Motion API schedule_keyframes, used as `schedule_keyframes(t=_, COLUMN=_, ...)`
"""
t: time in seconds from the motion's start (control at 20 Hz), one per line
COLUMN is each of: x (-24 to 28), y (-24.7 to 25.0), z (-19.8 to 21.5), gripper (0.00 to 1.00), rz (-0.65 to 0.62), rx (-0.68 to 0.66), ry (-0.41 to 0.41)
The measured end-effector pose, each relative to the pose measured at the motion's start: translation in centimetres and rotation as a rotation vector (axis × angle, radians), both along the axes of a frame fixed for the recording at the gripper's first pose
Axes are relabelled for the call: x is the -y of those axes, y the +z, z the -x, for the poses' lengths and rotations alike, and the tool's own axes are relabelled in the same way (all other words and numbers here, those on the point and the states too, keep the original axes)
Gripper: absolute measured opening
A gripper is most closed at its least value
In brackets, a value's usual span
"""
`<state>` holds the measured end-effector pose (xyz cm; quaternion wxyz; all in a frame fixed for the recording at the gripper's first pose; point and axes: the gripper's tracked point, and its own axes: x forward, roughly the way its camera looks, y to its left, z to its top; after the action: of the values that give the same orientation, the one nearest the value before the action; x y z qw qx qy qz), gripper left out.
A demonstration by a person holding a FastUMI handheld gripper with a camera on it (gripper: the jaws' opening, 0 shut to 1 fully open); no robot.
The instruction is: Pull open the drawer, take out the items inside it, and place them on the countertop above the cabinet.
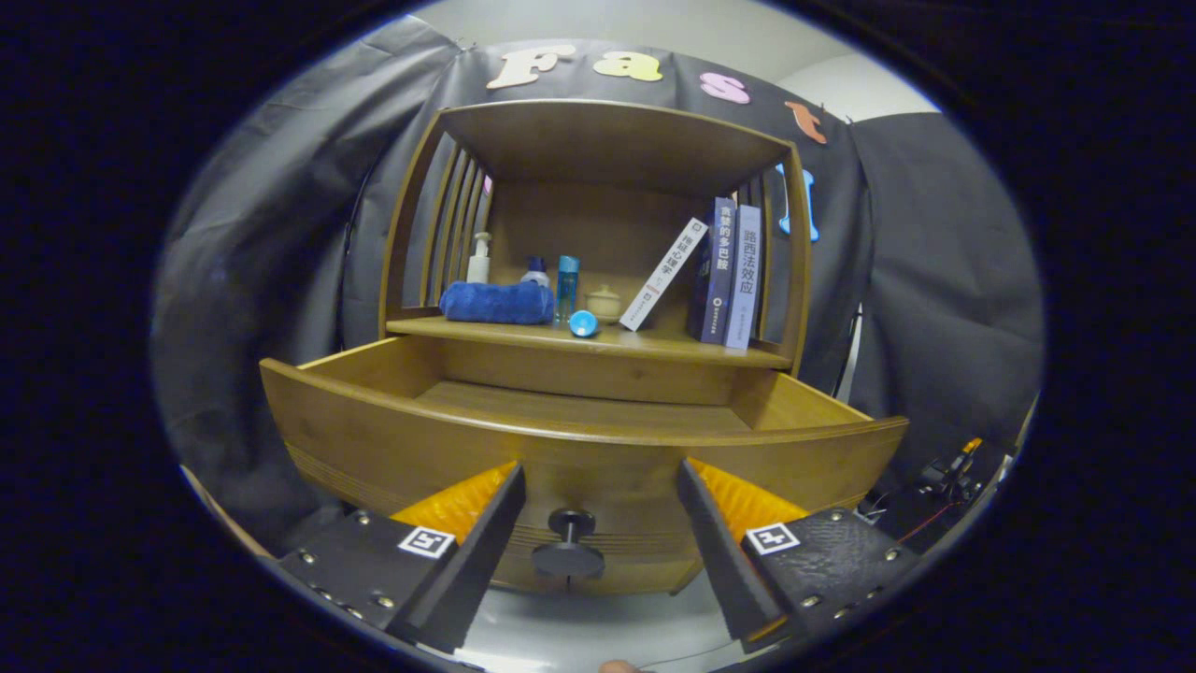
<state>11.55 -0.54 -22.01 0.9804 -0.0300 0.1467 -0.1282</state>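
The wooden cabinet's drawer (pixel 392 435) stands pulled out toward me, and the part of its floor that I can see is bare wood. Its round dark knob (pixel 570 544) sits on the drawer front, between my two fingers and apart from both. My gripper (pixel 598 472) is open, its fingers spread wide on either side of the knob, holding nothing. On the countertop (pixel 682 348) above the drawer lie a rolled blue towel (pixel 497 303), a small blue round object (pixel 583 323), a blue bottle (pixel 567 286) and a small cream jar (pixel 605 303).
A white pump bottle (pixel 478 258) and another small bottle (pixel 534 272) stand behind the towel. A white book (pixel 664 275) leans against two upright dark books (pixel 731 273) on the right. A shelf roof (pixel 607 140) covers the countertop. Cables and gear (pixel 948 472) lie at the lower right.
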Motion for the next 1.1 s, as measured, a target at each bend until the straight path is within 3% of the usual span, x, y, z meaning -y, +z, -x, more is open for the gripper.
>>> schedule_keyframes(t=0.65, x=0.7, y=-0.3, z=-10.2, gripper=0.99, rz=0.014, rx=-0.029, ry=0.003)
schedule_keyframes(t=1.1, x=0.9, y=-1.5, z=-14.9, gripper=0.99, rz=0.047, rx=-0.063, ry=0.004)
